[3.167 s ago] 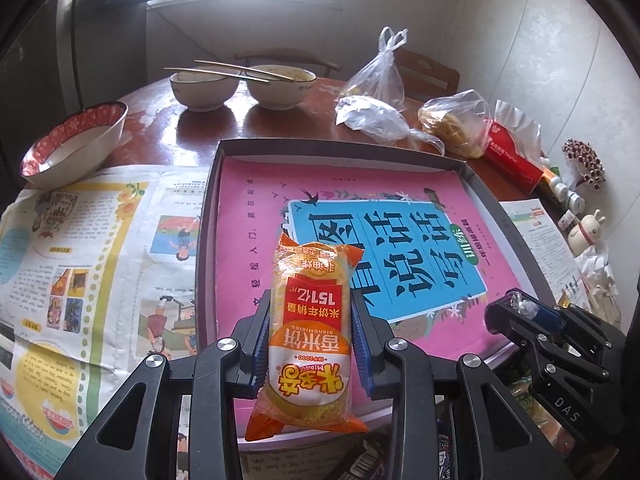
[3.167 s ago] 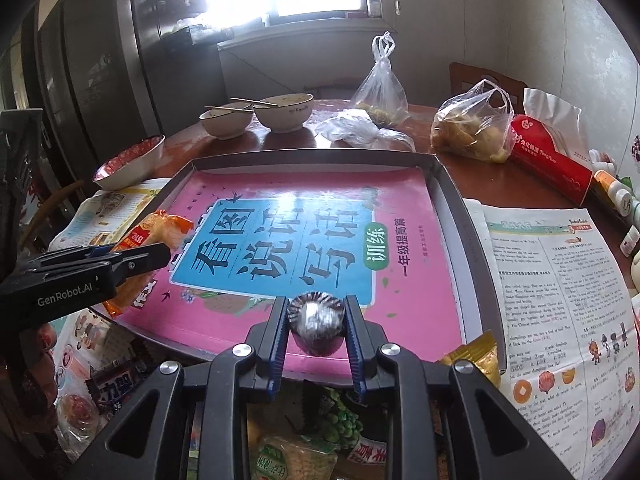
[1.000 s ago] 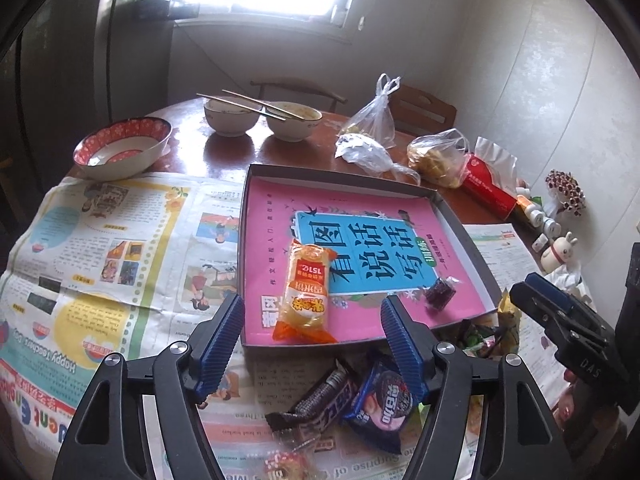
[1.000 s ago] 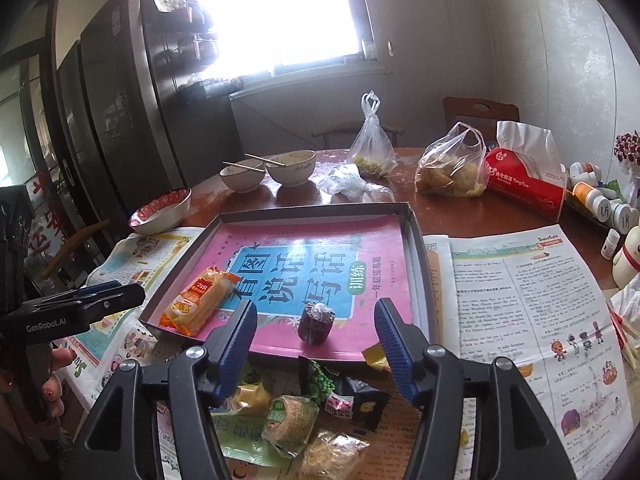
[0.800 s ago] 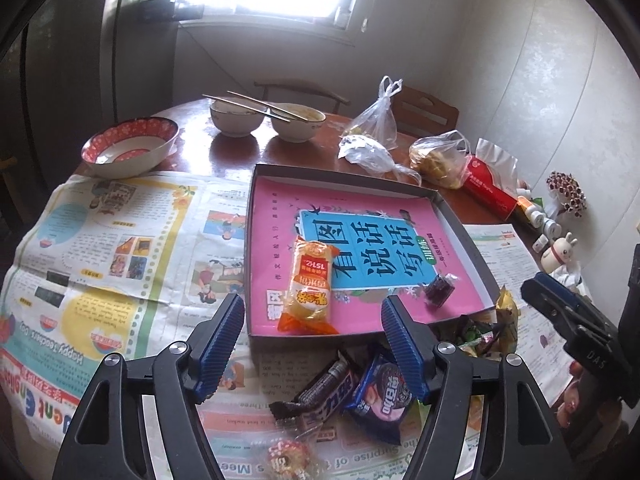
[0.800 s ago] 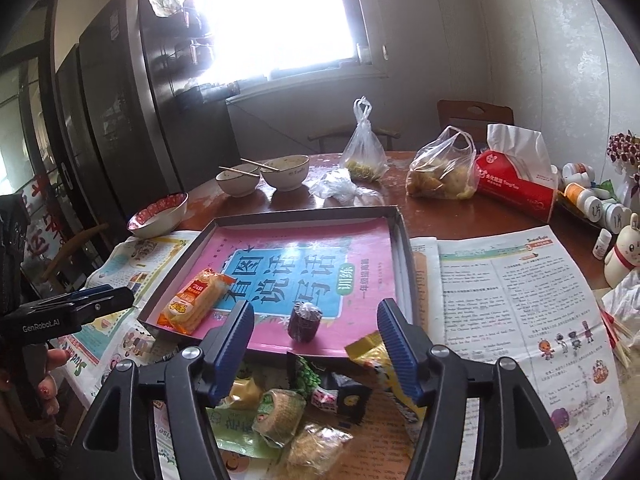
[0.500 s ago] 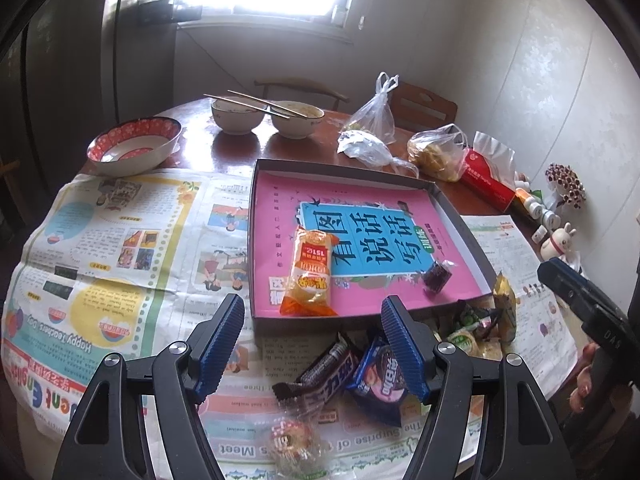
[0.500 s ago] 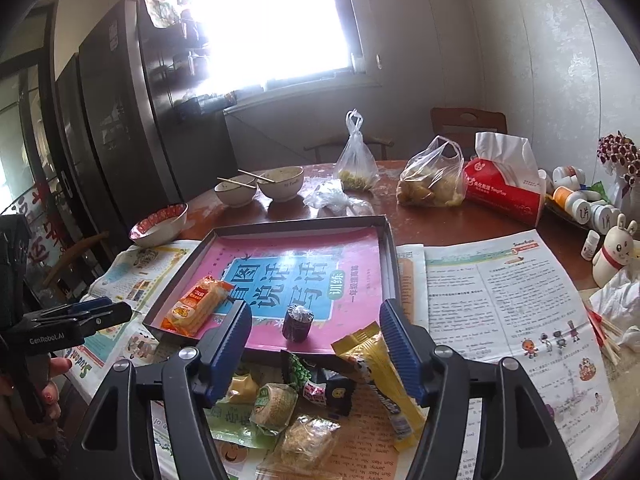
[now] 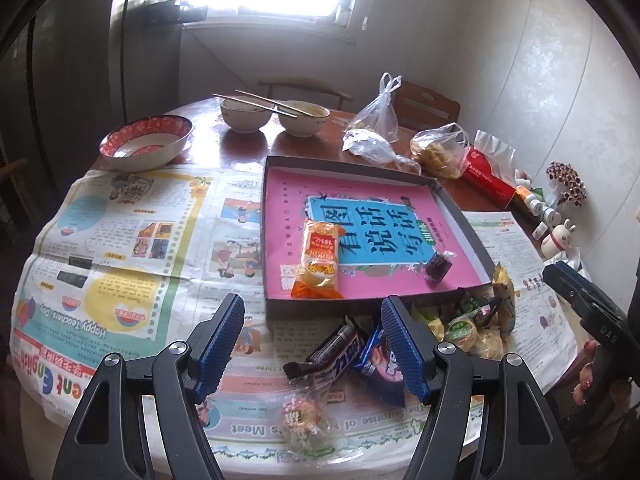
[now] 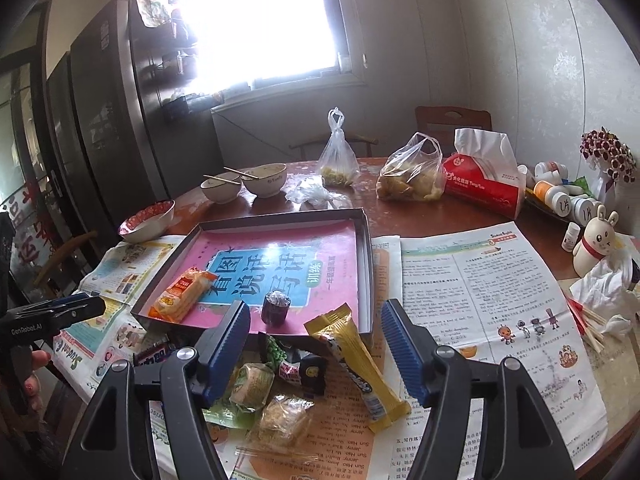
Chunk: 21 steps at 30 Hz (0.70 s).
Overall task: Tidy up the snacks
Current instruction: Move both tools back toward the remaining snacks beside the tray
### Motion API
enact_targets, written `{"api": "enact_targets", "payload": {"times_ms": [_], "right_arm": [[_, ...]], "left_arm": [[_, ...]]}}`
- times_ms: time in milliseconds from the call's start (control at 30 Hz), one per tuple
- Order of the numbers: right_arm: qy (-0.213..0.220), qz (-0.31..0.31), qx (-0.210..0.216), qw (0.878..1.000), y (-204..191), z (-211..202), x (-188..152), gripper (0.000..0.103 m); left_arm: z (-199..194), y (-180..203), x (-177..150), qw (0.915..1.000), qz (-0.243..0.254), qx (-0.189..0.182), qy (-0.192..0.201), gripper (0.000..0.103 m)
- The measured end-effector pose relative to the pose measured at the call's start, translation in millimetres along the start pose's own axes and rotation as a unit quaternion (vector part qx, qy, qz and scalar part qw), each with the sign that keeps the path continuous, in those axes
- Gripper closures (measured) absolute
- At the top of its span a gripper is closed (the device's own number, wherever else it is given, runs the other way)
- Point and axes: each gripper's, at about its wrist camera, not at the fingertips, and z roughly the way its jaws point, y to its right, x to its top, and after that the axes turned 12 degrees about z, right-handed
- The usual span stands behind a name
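I see the orange rice-cracker packet (image 9: 319,258) lying in the shallow tray (image 9: 362,305), ahead of my left hand-held gripper (image 9: 312,332) and beyond its fingertips. The dark foil-topped sweet (image 10: 275,308) sits in the same tray, just ahead of my right hand-held gripper (image 10: 315,338), between the lines of its two fingers but not touching them. Both hand-held grippers stand partly open with nothing in their grasp; the right one's jaws have just been opening, with nothing between the pads. Nearer to me than the tray, loose snacks lie on the newspaper (image 9: 120,240) covering the desk: a dark chocolate bar (image 9: 330,354) and a blue packet (image 9: 380,366) under the left hand-held gripper, a long yellow packet (image 10: 356,356) and small wrapped cakes (image 10: 250,386) under the right one. Beyond the tray stand bowls (image 9: 244,118), plastic bags (image 10: 412,178) and a red tissue pack (image 10: 486,184).
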Motion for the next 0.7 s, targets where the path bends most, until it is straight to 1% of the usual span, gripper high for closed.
{"api": "enact_targets", "payload": {"times_ms": [367,700], "right_arm": [[-0.001,-0.003,0.001,1.0,-0.6,-4.3,-3.5,0.035],[-0.008,-0.012,-0.004,1.0,-0.6,-4.5,-13.1,0.035]], "left_arm": [[-1.0,-2.9,-24.0,0.9993,0.0,-0.001,-0.037,0.03],[4.2,3.4,-38.9,0.9982,0.002,-0.011,-0.058,0.03]]}}
